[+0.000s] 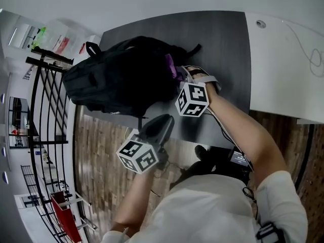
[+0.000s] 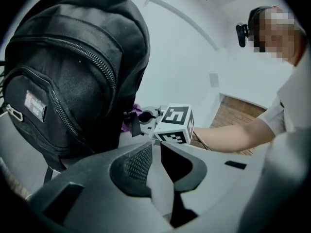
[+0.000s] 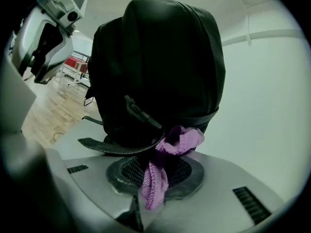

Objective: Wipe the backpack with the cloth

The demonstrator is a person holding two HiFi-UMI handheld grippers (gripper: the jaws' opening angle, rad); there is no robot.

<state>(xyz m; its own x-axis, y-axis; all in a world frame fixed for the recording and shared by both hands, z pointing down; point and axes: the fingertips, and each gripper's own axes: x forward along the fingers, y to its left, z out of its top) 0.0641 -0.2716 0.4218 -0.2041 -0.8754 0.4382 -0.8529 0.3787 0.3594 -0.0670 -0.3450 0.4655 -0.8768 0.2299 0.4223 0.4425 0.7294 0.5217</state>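
The wiping step looks to be under way. The right tongs (image 3: 158, 171) are pinched on the purple cloth (image 3: 170, 149), and the bunched cloth is pressed against the backpack (image 3: 155, 67) low down, just beside a buckled strap and a zip line.

The head view shows the backpack (image 1: 121, 77) lying on its side on the dark table (image 1: 223, 44). The right tongs (image 1: 178, 74) and cloth (image 1: 171, 67) are at its end nearer the person's right arm.

The left tongs (image 1: 161, 123) hang just off the backpack's near flank, out past the table edge and touching nothing. Their own view shows the jaws (image 2: 156, 147) only narrowly apart, with nothing between them.

The next move probably calls for dragging the cloth across the fabric while keeping it pinched, since only a small wad sticks out past the pads. The backpack may slide or rock, so the left tongs could steady it (their jaws would need to come in against the near side).

The backpack itself is black, soft and bulging. It has a curved zip over its front pocket and a small pale label on that pocket (image 2: 34, 106). I cannot make out any dirt on it.
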